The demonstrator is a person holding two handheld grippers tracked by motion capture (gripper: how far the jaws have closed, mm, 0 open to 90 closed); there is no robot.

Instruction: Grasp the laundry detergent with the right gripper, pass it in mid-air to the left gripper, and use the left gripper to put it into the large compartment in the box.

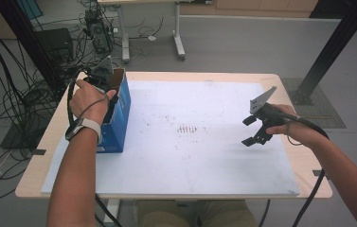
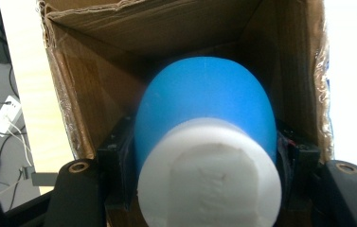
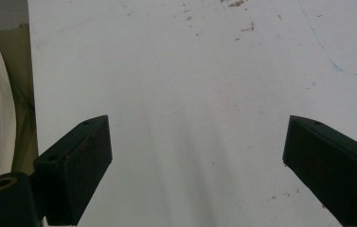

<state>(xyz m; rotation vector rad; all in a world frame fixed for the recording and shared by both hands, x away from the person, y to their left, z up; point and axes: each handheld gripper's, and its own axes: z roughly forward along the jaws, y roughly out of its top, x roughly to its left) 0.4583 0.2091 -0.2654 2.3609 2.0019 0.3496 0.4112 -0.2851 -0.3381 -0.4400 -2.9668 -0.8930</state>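
Note:
A blue cardboard box [image 1: 119, 118] with an open top stands at the table's left side. My left gripper [image 1: 101, 78] hangs over its mouth, shut on a blue rounded object with a white end [image 2: 204, 142]. In the left gripper view that object sits between the two jaws and points down into the box's brown inside [image 2: 133, 33]. My right gripper [image 1: 251, 130] hovers over the white sheet [image 1: 190, 142] at the right, jaws wide apart and nothing between them. In the right gripper view its fingertips [image 3: 79, 161] frame bare white sheet [image 3: 195, 109].
Small dark specks mark the middle of the white sheet [image 1: 188, 128]. The wooden table edge [image 1: 304, 165] shows around the sheet. Cables [image 1: 5, 109] and equipment lie on the floor to the left. A black post [image 1: 332, 47] stands at the back right.

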